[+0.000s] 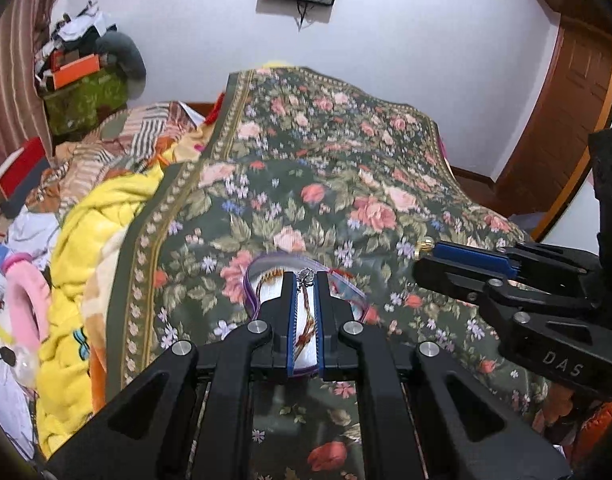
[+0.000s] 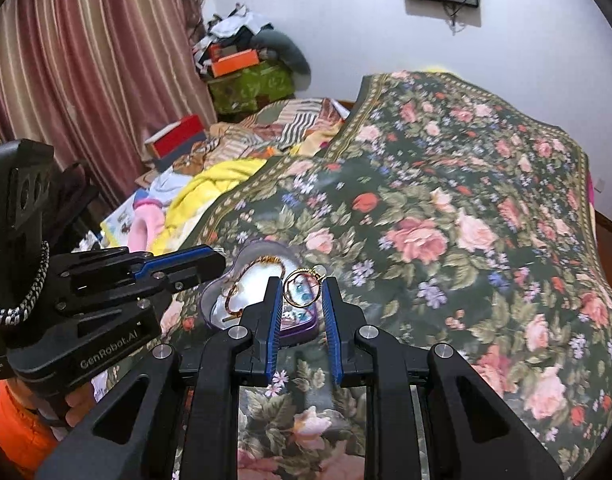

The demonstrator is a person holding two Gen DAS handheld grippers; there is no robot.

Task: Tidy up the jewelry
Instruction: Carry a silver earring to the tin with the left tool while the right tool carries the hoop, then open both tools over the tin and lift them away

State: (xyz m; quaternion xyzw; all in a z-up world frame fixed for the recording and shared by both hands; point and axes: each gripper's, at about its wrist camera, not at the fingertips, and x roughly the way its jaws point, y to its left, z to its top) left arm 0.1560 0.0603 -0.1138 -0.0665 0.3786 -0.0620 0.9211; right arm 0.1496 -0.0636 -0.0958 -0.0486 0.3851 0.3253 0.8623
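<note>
right gripper (image 2: 303, 286): pinches gold ring (image 2: 302, 290) | left gripper (image 1: 306, 280): grips silver charm (image 1: 306, 276) | both above heart-shaped box (image 2: 262, 292)

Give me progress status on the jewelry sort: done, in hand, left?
Done: a beaded bracelet already lies in the open heart-shaped box on the floral bedspread.
In hand: the right gripper pinches a gold ring just over the box; the left gripper is closed on a small silver charm above it.
Left: release both into the box. No lid visible.
</note>
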